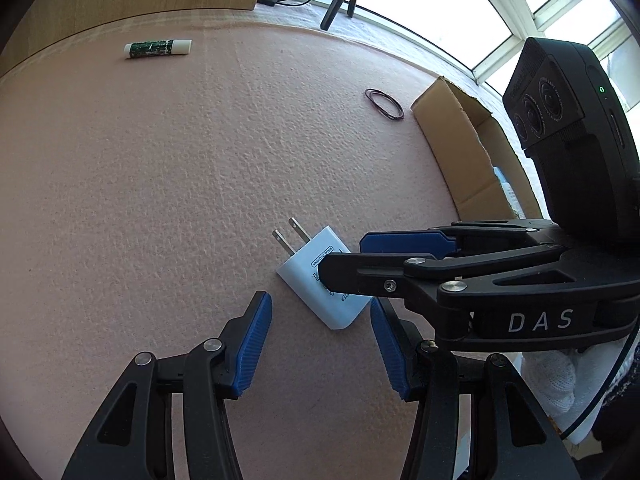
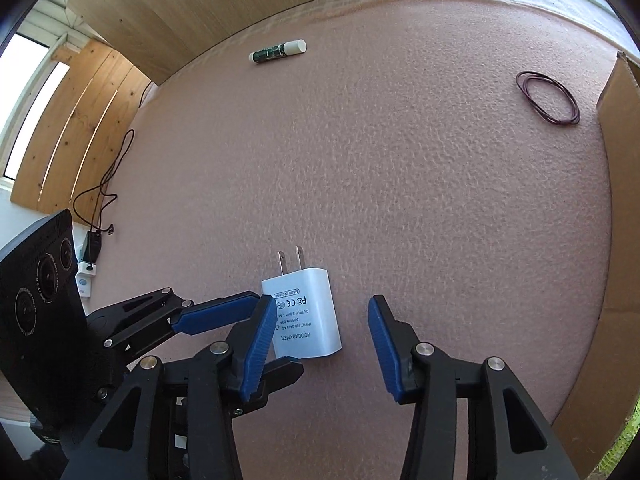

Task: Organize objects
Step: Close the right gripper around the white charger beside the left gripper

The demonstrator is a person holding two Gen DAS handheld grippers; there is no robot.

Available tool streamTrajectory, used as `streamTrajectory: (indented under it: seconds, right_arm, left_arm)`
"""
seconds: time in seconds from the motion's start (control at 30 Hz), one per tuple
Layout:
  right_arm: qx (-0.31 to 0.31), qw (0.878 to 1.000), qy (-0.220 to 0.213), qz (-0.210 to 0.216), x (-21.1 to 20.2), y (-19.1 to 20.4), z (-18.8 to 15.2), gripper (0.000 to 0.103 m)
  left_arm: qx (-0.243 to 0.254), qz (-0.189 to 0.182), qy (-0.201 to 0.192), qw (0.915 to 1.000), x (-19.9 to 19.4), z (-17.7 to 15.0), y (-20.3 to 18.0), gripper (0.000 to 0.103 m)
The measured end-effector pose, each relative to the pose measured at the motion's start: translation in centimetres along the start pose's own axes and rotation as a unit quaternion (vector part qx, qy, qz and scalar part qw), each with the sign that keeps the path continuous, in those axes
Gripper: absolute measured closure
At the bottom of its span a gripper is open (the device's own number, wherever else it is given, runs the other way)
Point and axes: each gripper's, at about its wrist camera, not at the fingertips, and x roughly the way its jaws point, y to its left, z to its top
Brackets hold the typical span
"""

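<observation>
A white plug adapter (image 1: 320, 280) (image 2: 306, 320) lies flat on the pink mat, prongs pointing away. My left gripper (image 1: 322, 344) hovers just short of it, open, nothing between the pads. My right gripper (image 2: 322, 346) is open around the adapter: the left pad sits at the adapter's side and the right pad stands well apart. In the left wrist view the right gripper (image 1: 340, 258) reaches in from the right over the adapter. The left gripper's fingers (image 2: 216, 314) come in from the left in the right wrist view.
A green-and-white tube (image 1: 158, 48) (image 2: 278, 51) lies at the mat's far edge. A dark thin loop (image 1: 384, 104) (image 2: 548, 98) rests near an open cardboard box (image 1: 452, 132) (image 2: 620, 200) on the right. Cables (image 2: 100, 184) hang off the left side.
</observation>
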Motion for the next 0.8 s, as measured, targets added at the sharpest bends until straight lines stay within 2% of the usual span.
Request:
streamTrajectory:
  seconds: [0.23,0.37,0.8]
  right_arm:
    - [-0.004,1.000,0.005,0.013,0.2,0.3,0.2,0.067]
    - [-0.002,1.000,0.007,0.021,0.5,0.5,0.2,0.069]
    - [0.004,1.000,-0.006,0.021,-0.4,0.2,-0.2,0.075]
  left_arm:
    - [0.000,-0.007,0.003,1.0000,0.1,0.1,0.0,0.049]
    - [0.009,-0.013,0.006,0.9999,0.1,0.2,-0.6,0.054]
    - [0.023,0.000,0.003,0.9997,0.1,0.4,-1.4,0.054]
